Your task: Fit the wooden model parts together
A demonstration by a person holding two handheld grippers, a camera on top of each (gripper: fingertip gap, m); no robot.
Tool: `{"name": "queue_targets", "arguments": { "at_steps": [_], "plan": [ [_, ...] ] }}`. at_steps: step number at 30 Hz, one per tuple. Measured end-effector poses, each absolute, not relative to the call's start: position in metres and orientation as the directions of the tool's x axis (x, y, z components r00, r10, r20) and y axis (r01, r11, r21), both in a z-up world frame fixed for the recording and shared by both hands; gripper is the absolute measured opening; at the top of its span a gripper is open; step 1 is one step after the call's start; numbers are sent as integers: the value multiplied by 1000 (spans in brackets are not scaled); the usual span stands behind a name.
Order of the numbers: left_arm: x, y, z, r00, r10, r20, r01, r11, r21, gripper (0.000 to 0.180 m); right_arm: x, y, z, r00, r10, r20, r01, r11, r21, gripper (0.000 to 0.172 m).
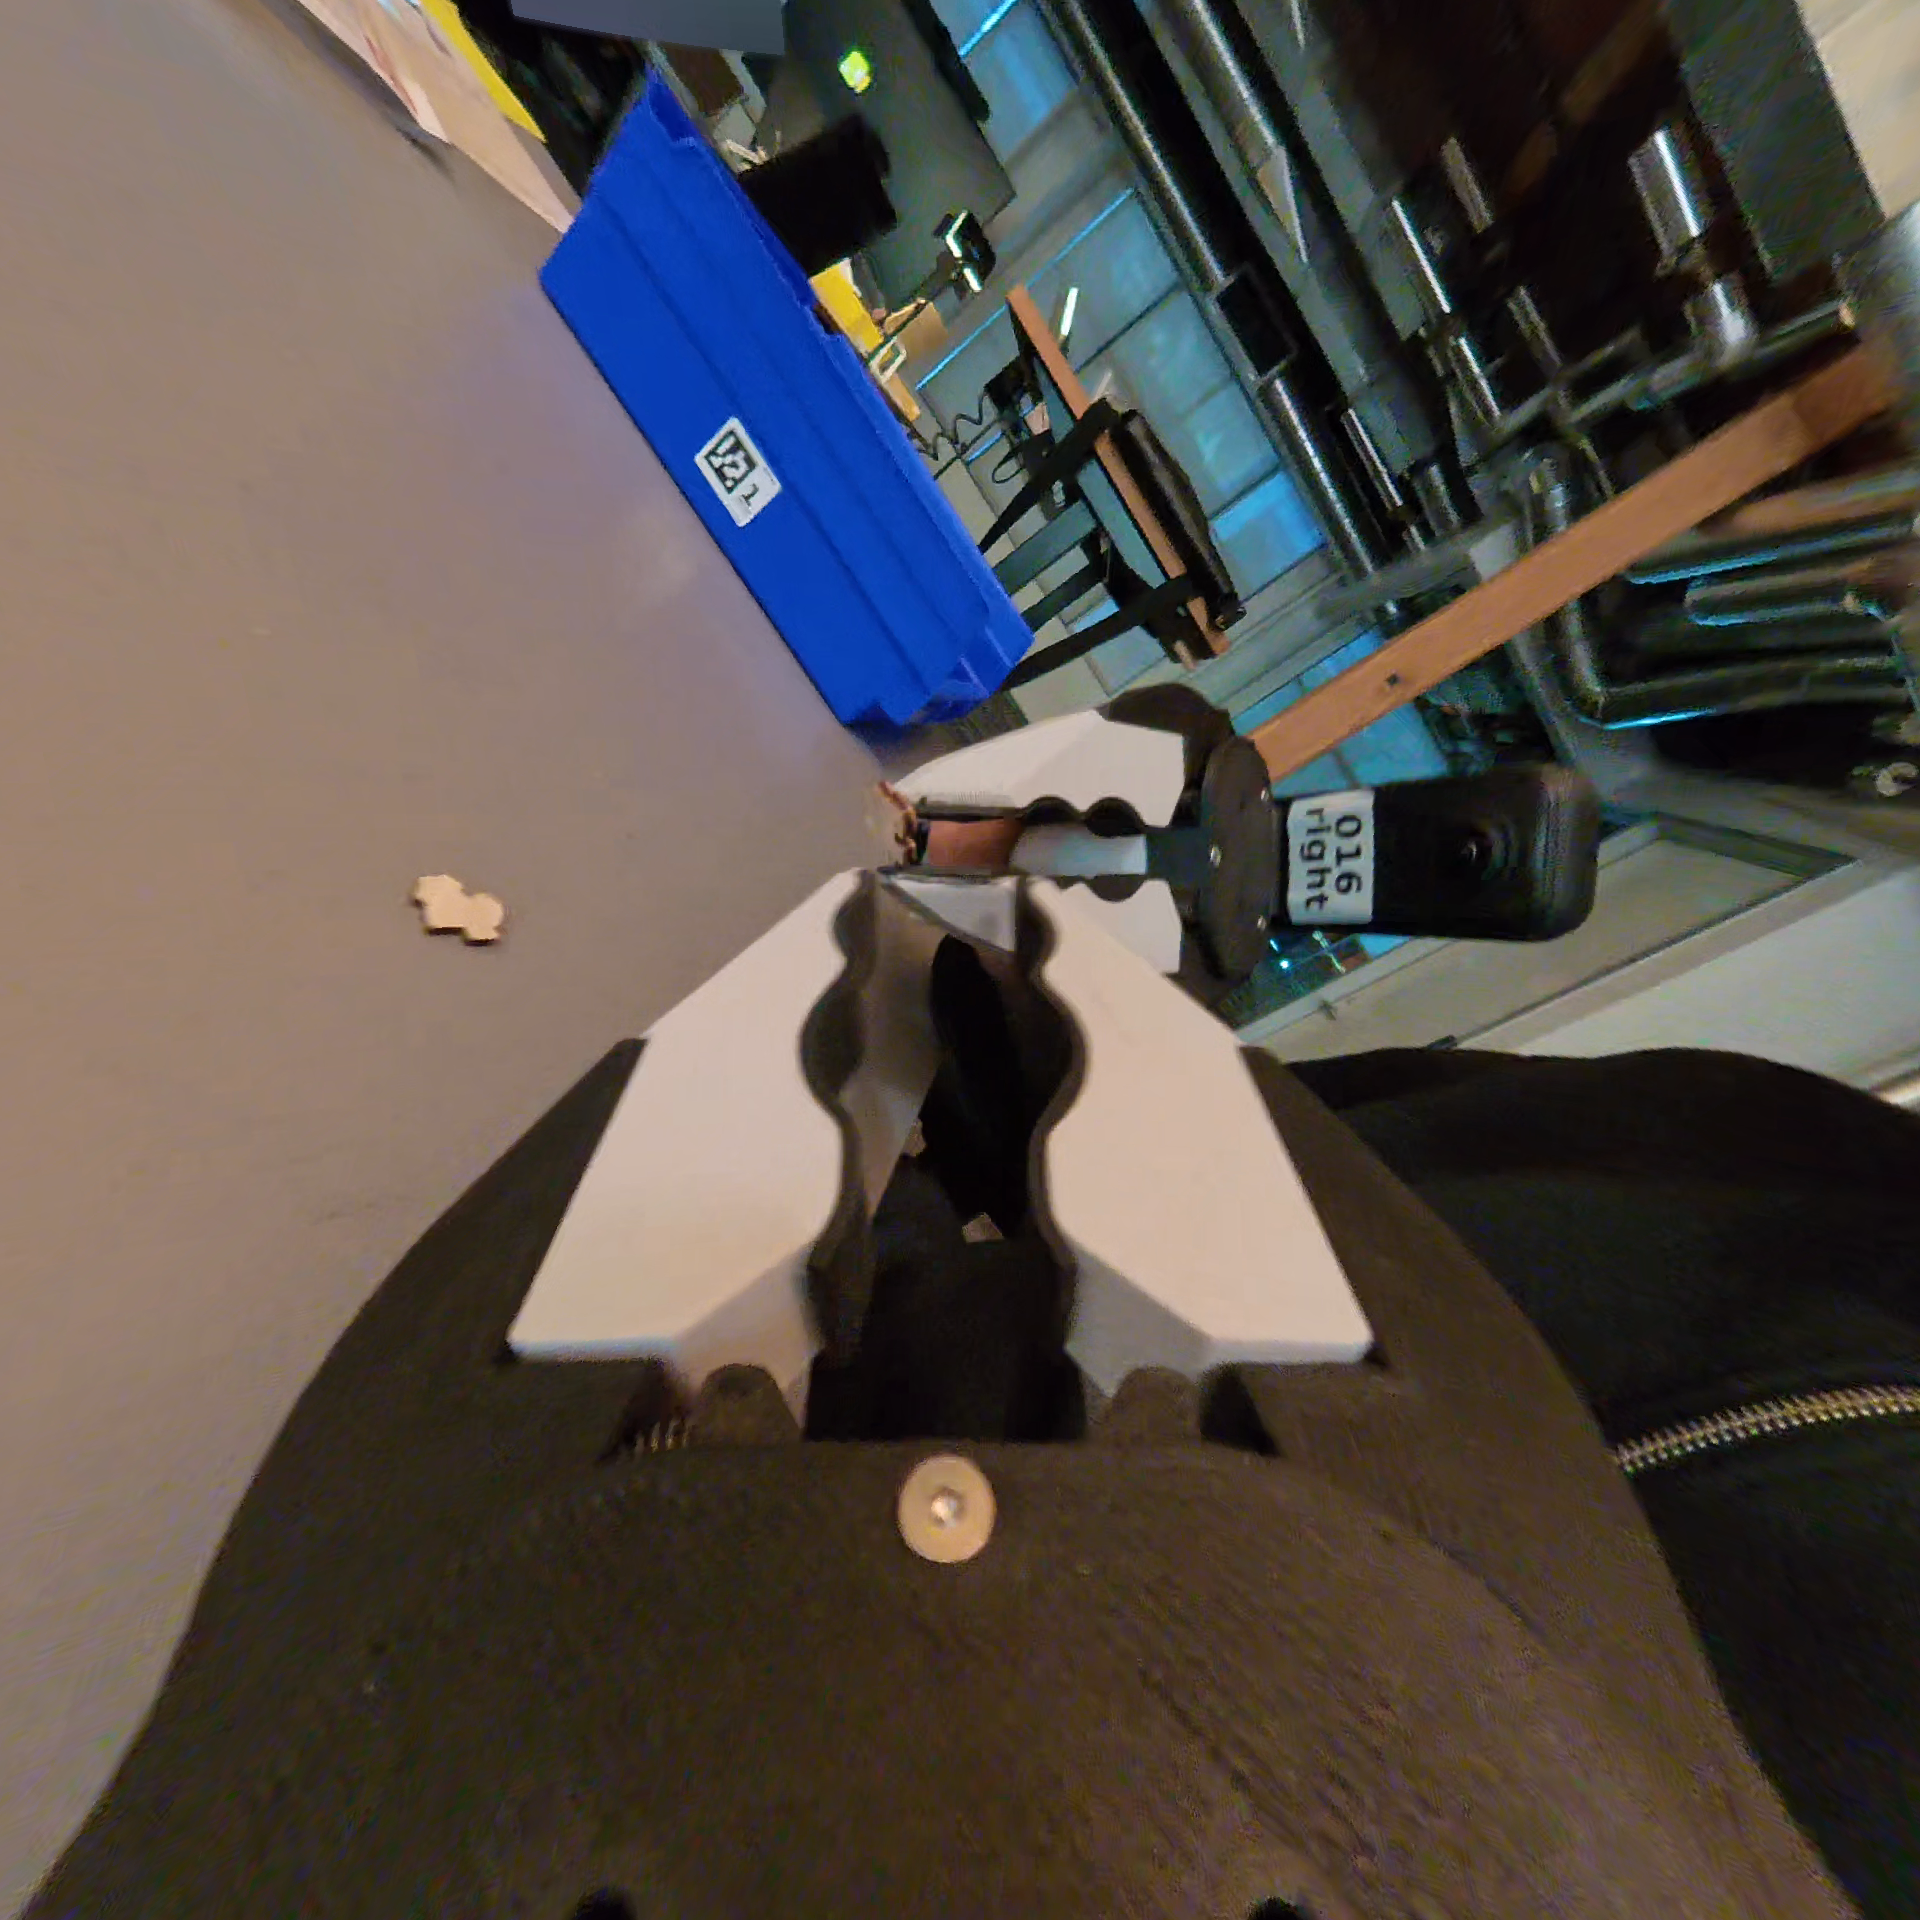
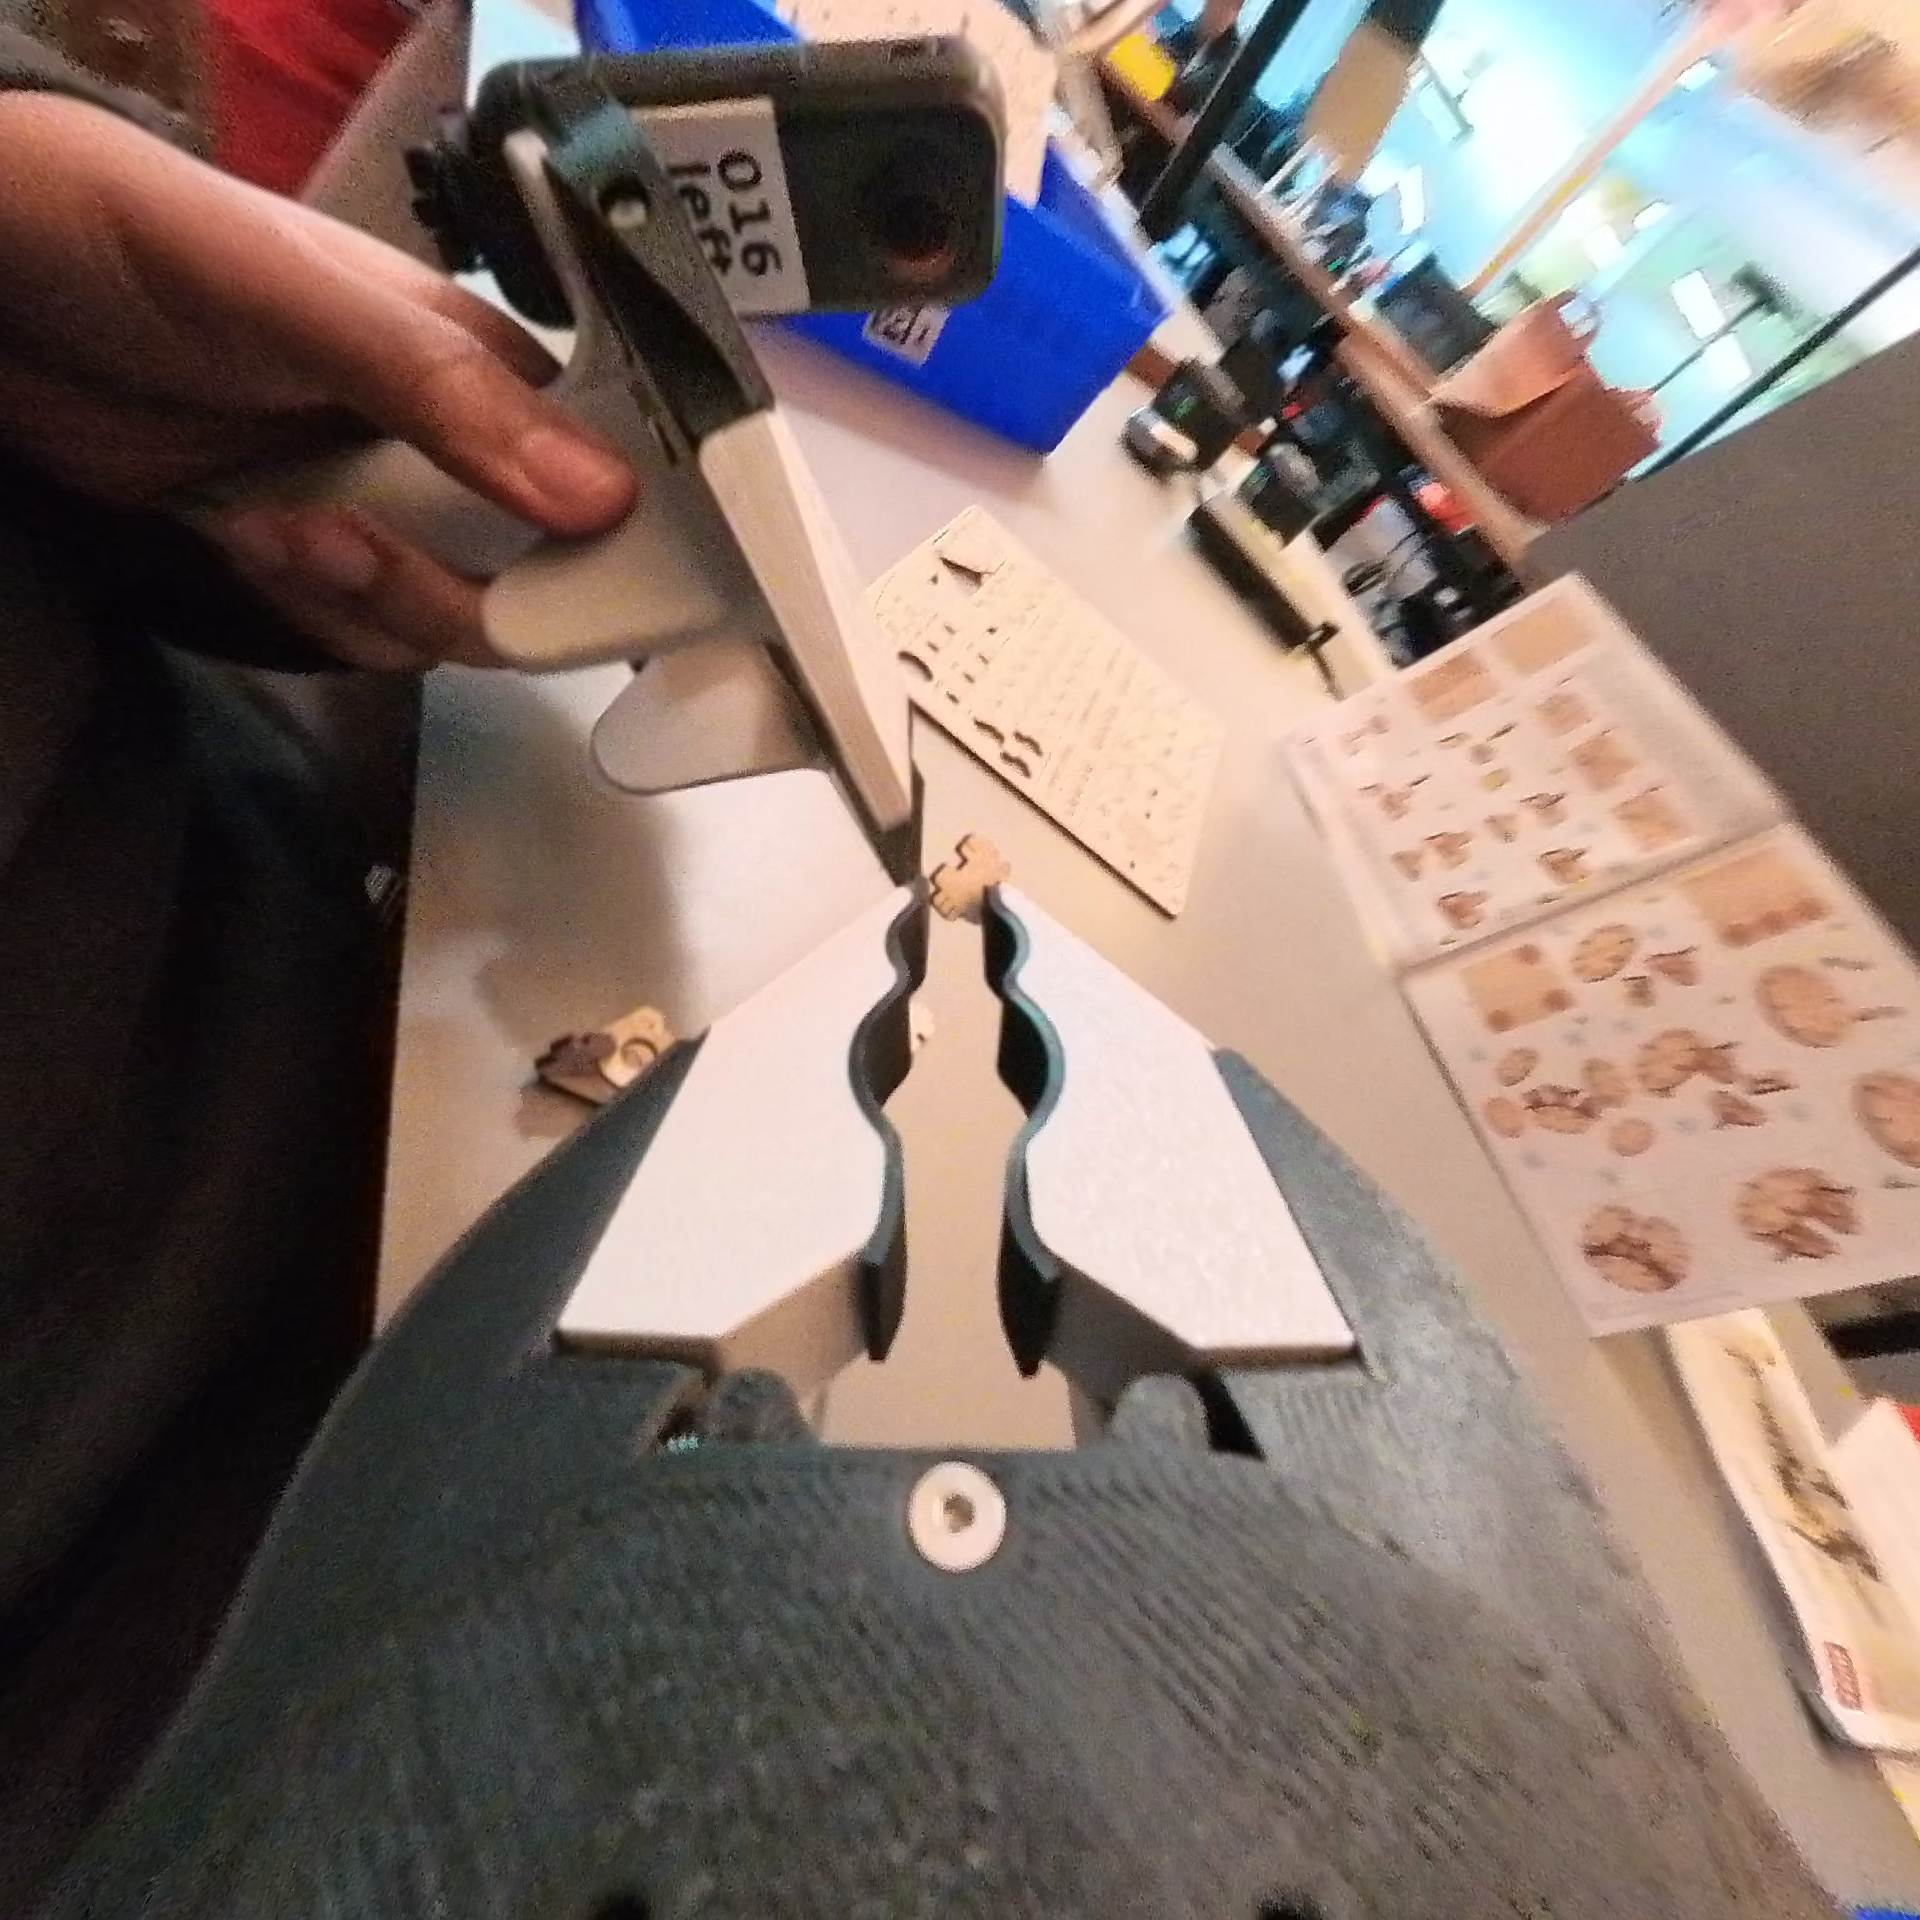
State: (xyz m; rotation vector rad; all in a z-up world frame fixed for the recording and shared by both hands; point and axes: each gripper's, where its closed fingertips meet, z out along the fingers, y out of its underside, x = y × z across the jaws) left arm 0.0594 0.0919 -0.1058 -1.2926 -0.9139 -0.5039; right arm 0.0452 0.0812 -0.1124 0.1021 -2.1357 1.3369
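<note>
Pinching a small wooden piece (image 2: 961,883) between its tips, the right gripper (image 2: 954,906) has its fingers nearly together, the notched tan cut-out caught at the very ends and sticking out past them. From the left wrist view the same gripper (image 1: 914,842) shows from the side, lying level above the grey table (image 1: 312,623) with that piece (image 1: 896,831) at its tips.

The left gripper (image 1: 940,894) has its fingers a little apart. Whether they hold or press on anything cannot be told: the gap between them is dark and blurred. Its tips lie just beside the right gripper's tips. In the right wrist view the left gripper (image 2: 902,847) slants down from upper left, its tip close to the held piece, and a hand (image 2: 312,416) wraps the pale handle with one finger stretched along it.

Around them: a second small wooden piece (image 1: 459,907) lies alone on the table, apart from both grippers. A pale wooden sheet (image 2: 1049,707) with cut-out shapes lies just beyond the tips in the right wrist view, and printed sheets with pictures (image 2: 1621,935) sit to its right. A few dark and light wooden parts (image 2: 608,1055) lie near the right gripper's left finger. A blue bin (image 1: 790,436) stands farther back on the table.
</note>
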Motion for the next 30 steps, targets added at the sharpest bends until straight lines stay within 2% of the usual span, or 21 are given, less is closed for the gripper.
{"name": "queue_targets", "arguments": {
  "at_steps": [2,8,11,14,18,24,26,28,30],
  "plan": [
    [61,93,-103,585,202,785,744,252,-619,9,51,79,-105,-783,287,552,-394,458,-797,0],
    [72,96,-99,662,263,702,670,212,-711,5,63,83,-98,-771,286,569,-426,433,-795,0],
    [74,95,-94,666,219,713,674,234,-701,5,65,83,-94,-801,297,520,-400,381,-833,0],
    [71,88,-86,642,177,746,683,308,-662,19,64,85,-85,-782,334,526,-413,354,-839,0],
    [71,80,-75,604,85,792,714,384,-585,20,70,78,-86,-700,322,638,-504,411,-760,0],
    [74,73,-85,553,97,827,747,382,-544,14,74,67,-92,-532,286,797,-592,548,-591,0],
    [74,72,-84,550,98,829,744,394,-540,6,78,62,-93,-498,270,824,-615,561,-555,1],
    [74,70,-84,560,118,820,730,396,-556,2,82,58,-95,-489,251,835,-629,563,-537,0],
    [73,67,-84,588,143,796,705,392,-591,1,88,53,-98,-540,231,810,-628,530,-570,0]
  ]
}}
